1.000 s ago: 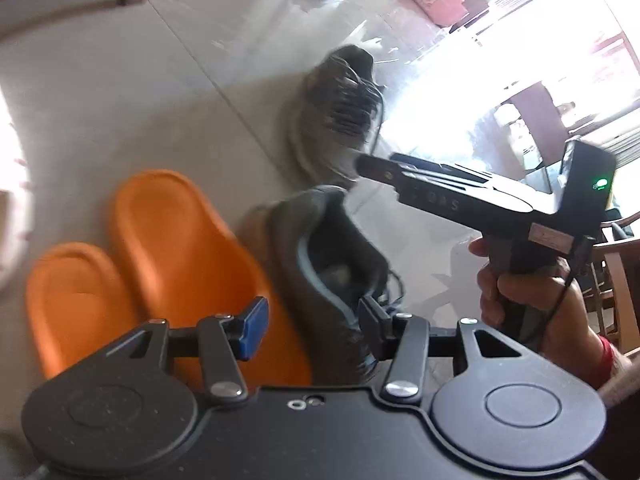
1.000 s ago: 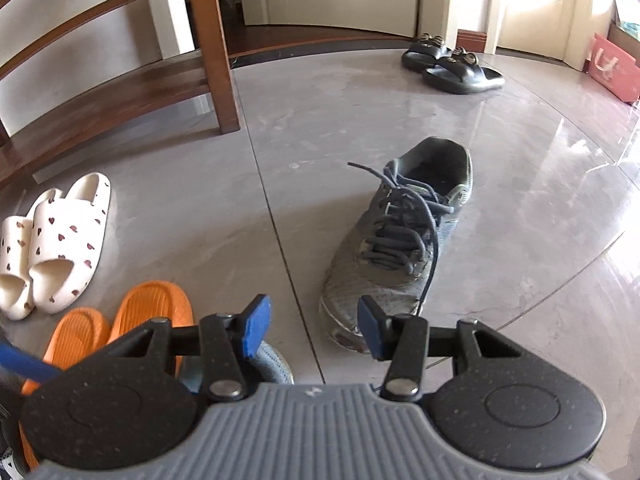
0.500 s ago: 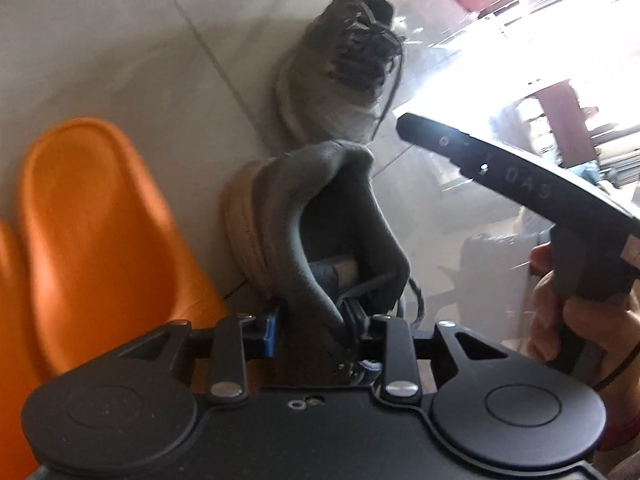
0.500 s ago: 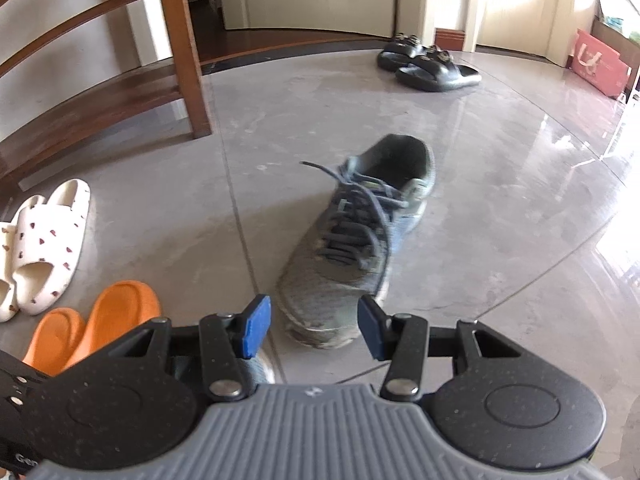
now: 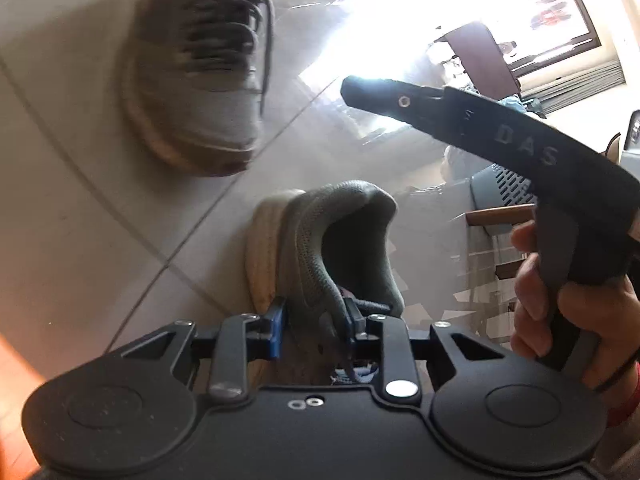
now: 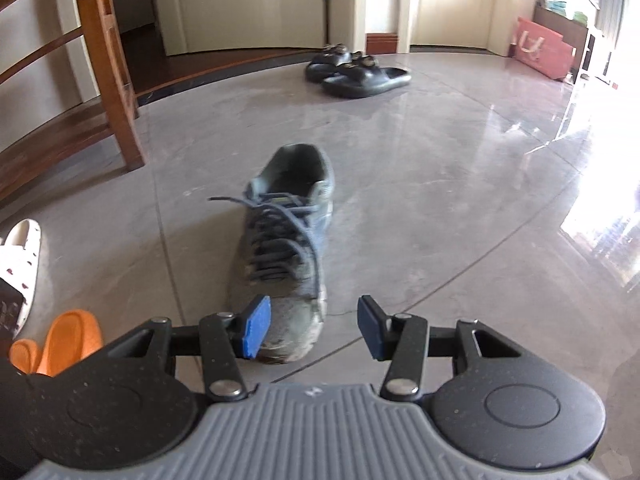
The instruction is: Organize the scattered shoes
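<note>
The left gripper (image 5: 314,322) had just been closing its jaws, and now its blue pads pinched the side wall of a worn grey mesh sneaker with a cream sole (image 5: 320,248). The wall of that shoe sat between the pads, near the opening of the collar, with the heel pointing away from the camera. The polished grey tile floor (image 5: 80,240) showed below it.

A second grey laced sneaker (image 6: 284,248) lay flat on the floor a little further on, its toe pointing toward the right gripper (image 6: 312,326). That gripper hung over the toe with its jaws standing apart and nothing between the pads. I could not tell if the left pad touched the toe. A person's hand (image 5: 560,308) held the black handle of the right gripper.

At the left edge were a pair of orange foam slides (image 6: 56,340) and a white slide with small dark hearts (image 6: 22,256). Far behind, near a doorway, a pair of black slides (image 6: 356,70) stood together, well apart from the sneakers. A brown wooden frame (image 6: 108,60) rose at the left.
</note>
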Action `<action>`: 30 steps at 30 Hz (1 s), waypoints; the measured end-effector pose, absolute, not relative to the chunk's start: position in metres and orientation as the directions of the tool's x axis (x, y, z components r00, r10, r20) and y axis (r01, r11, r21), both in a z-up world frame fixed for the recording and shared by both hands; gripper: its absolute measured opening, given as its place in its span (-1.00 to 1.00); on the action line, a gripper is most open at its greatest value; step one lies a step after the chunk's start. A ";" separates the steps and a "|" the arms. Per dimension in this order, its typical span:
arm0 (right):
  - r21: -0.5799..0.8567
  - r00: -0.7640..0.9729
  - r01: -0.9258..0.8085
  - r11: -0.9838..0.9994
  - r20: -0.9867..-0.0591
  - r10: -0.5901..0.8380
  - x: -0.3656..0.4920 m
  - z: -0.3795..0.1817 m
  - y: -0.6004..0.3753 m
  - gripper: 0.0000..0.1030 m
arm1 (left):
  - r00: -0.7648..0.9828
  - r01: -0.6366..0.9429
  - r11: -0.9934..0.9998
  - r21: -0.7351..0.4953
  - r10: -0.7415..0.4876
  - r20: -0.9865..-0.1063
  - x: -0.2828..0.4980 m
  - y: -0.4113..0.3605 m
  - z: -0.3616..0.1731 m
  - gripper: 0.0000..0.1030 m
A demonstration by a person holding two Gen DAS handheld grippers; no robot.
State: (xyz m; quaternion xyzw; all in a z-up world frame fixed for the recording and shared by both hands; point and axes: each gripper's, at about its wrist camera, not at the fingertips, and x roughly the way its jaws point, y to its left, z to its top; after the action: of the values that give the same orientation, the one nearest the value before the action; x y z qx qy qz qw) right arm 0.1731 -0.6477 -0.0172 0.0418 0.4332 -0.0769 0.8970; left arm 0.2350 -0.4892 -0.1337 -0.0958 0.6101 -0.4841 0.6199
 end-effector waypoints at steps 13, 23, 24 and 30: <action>0.075 0.668 0.349 0.934 -0.719 -0.192 0.168 -0.007 -0.703 0.02 | -0.013 0.509 0.558 -0.656 -0.757 -0.654 0.283 -0.586 -0.138 -0.52; 0.069 0.668 0.347 0.935 -0.718 -0.195 0.177 -0.013 -0.710 0.03 | 0.074 0.567 0.466 -0.679 -0.850 -0.521 0.307 -0.505 -0.086 -0.23; 0.069 0.667 0.342 0.937 -0.720 -0.190 0.177 -0.014 -0.709 0.03 | 0.128 0.605 0.482 -0.634 -0.844 -0.521 0.309 -0.497 -0.077 -0.21; 0.082 0.640 0.282 0.956 -0.759 -0.124 0.176 -0.021 -0.694 0.04 | 0.215 0.795 0.518 -0.316 -0.728 -0.651 0.344 -0.518 -0.056 -0.01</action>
State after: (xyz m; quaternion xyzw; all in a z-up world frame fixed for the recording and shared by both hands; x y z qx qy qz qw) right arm 0.1760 -0.6938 -0.0211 0.0966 0.4093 -0.1128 0.9002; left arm 0.3437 -0.5183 -0.0559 0.0433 0.3913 -0.4892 0.7783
